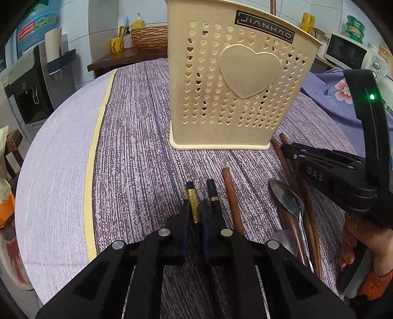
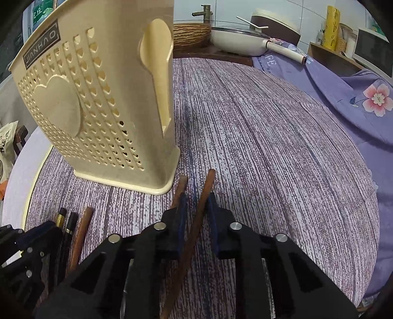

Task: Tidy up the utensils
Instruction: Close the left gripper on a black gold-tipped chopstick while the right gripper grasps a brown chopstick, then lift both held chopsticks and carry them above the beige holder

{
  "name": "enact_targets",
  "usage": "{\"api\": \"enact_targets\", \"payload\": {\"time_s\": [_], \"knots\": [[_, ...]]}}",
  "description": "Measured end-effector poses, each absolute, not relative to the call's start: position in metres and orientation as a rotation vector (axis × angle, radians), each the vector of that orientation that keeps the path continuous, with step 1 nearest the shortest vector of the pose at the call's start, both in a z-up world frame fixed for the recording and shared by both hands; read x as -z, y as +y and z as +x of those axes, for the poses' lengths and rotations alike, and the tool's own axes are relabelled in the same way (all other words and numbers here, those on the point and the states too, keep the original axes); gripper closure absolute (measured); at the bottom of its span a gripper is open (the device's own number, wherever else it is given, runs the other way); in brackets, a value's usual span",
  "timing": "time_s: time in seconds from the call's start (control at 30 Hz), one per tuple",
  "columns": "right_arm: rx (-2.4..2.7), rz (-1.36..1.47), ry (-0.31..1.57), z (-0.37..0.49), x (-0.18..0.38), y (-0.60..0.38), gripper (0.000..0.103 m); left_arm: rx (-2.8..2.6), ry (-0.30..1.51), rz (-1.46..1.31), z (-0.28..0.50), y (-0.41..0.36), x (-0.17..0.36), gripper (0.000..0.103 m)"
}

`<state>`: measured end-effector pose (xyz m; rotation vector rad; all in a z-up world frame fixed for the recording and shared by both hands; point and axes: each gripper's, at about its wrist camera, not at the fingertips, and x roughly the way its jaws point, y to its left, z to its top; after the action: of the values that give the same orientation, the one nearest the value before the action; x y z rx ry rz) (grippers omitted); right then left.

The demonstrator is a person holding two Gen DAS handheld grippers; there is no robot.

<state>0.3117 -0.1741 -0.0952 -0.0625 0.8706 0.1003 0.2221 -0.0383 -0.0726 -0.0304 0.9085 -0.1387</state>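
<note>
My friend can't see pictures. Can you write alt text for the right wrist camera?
The right gripper has its jaws around a brown chopstick lying on a purple striped tablecloth, beside a cream holder with heart-shaped holes.

White tiled walls (image 2: 307,14) behind a purple-clothed table (image 2: 282,127).

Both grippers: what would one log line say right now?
left gripper: around black chopstick | right gripper: around brown chopstick | holder: upright

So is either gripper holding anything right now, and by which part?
The left gripper clamps the gold-banded black chopstick near its top end. A brown chopstick lies between the right gripper's fingers, but a grip cannot be told.
</note>
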Motion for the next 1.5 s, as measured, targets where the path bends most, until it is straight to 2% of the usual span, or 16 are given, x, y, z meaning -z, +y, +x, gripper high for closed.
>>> {"api": "enact_targets", "payload": {"time_s": [0.03,0.47,1.07,1.27,1.5], "knots": [[-0.103,-0.060,0.871,0.312,0.095,-0.174,0.092,0.139,0.909,-0.027,0.222,-0.040,0.073,0.094],[-0.137,0.026,0.874,0.318,0.095,-0.188,0.095,0.165,0.907,-0.024,0.226,-0.044,0.073,0.095],[-0.168,0.122,0.862,0.315,0.092,-0.204,0.095,0.182,0.900,-0.082,0.234,-0.034,0.072,0.096],[-0.235,0.247,0.814,0.305,0.078,-0.222,0.095,0.209,0.825,-0.119,0.225,-0.029,0.053,0.096],[-0.330,0.307,0.685,0.281,0.034,-0.239,0.096,0.225,0.721,-0.154,0.210,-0.021,0.015,0.096]]}}
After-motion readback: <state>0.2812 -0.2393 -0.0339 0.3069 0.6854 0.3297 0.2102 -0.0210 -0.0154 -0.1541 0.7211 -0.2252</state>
